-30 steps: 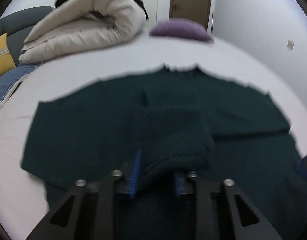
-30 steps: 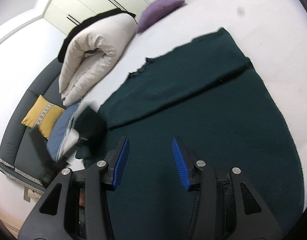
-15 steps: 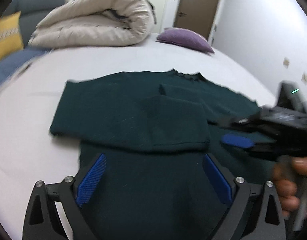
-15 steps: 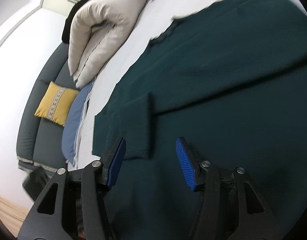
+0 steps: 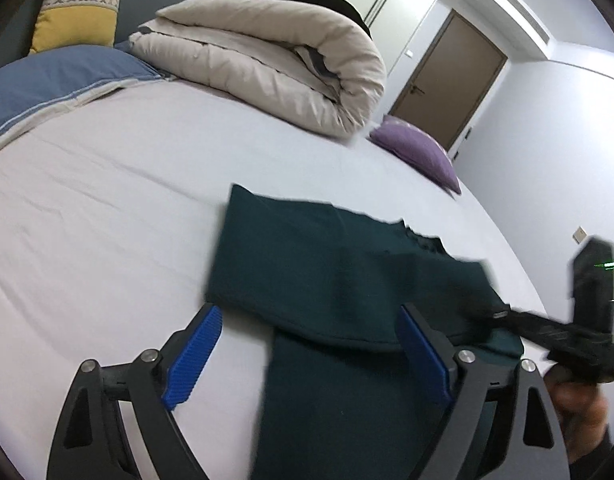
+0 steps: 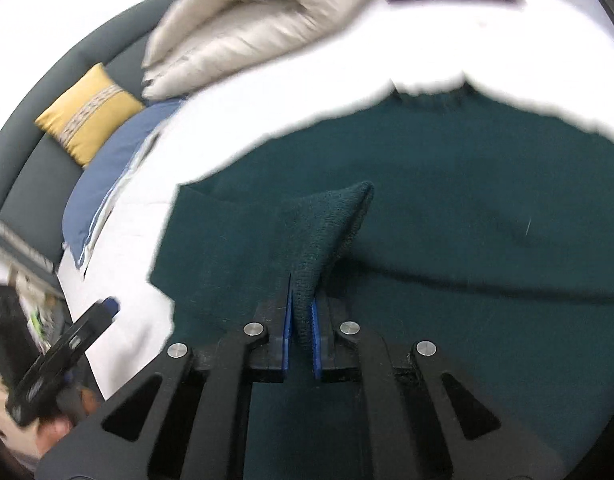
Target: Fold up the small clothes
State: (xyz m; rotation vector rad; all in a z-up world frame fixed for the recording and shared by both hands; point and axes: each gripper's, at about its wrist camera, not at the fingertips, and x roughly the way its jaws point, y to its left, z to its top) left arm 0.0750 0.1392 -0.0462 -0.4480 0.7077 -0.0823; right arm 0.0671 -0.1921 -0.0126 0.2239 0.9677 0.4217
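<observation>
On the white bed sheet [image 5: 107, 208], the dark green knitted sweater [image 6: 467, 208] lies half folded; right gripper [image 6: 301, 332] clamps a raised fold; left gripper [image 5: 307, 356] gapes empty; further folds remain.

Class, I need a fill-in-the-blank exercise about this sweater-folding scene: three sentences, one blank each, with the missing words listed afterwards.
1. The right gripper has its jaws shut on a fold of the dark green ______.
2. The left gripper has its jaws ______ and holds nothing.
3. The pillow lying by the rolled duvet on the bed is ______ in colour.

Missing words: sweater; open; purple
</observation>
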